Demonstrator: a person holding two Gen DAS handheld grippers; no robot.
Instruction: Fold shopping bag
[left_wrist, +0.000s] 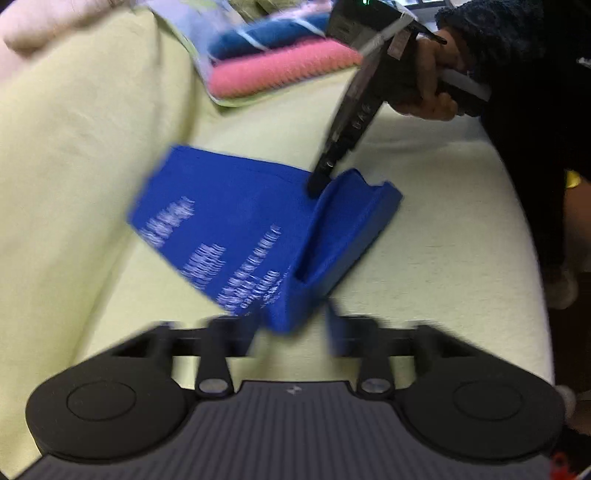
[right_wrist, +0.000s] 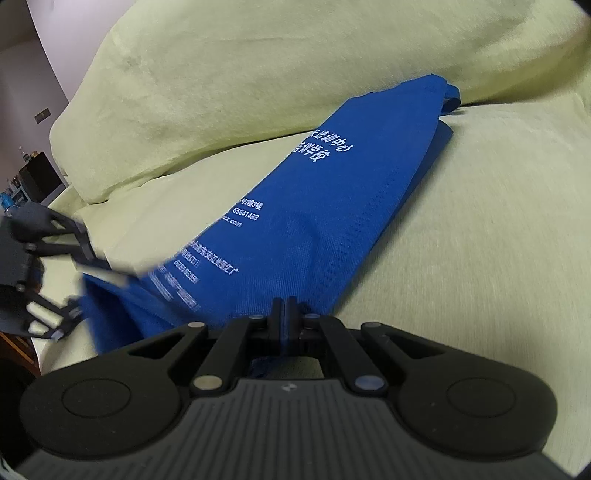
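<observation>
One blue non-woven shopping bag with white printed lettering lies partly folded on one pale green fabric sofa seat. In my right wrist view the bag runs from my tool at 6 o'clock up toward 1 o'clock, where one blue strap handle shows at its far end against the pale green back cushion.

My right gripper is clenched on the near edge of the bag: its two black fingers stand pressed together with blue cloth between them. In my left wrist view the same tool comes in from 1 o'clock, held by my right hand in a dark fuzzy sleeve, and its tip meets a raised fold of the bag near the picture's centre.

My left gripper is spread wide, its two blue-tipped fingers apart at 6 o'clock, with a corner of the bag hanging between them; the blur hides whether either finger touches the cloth. In the right wrist view this tool sits at 9 o'clock, beside the bag's left edge, also blurred.

At 12 o'clock in the left wrist view rests one stack of folded textiles: one pink knitted piece below, one dark blue piece above. Further items behind them are too blurred to count.
</observation>
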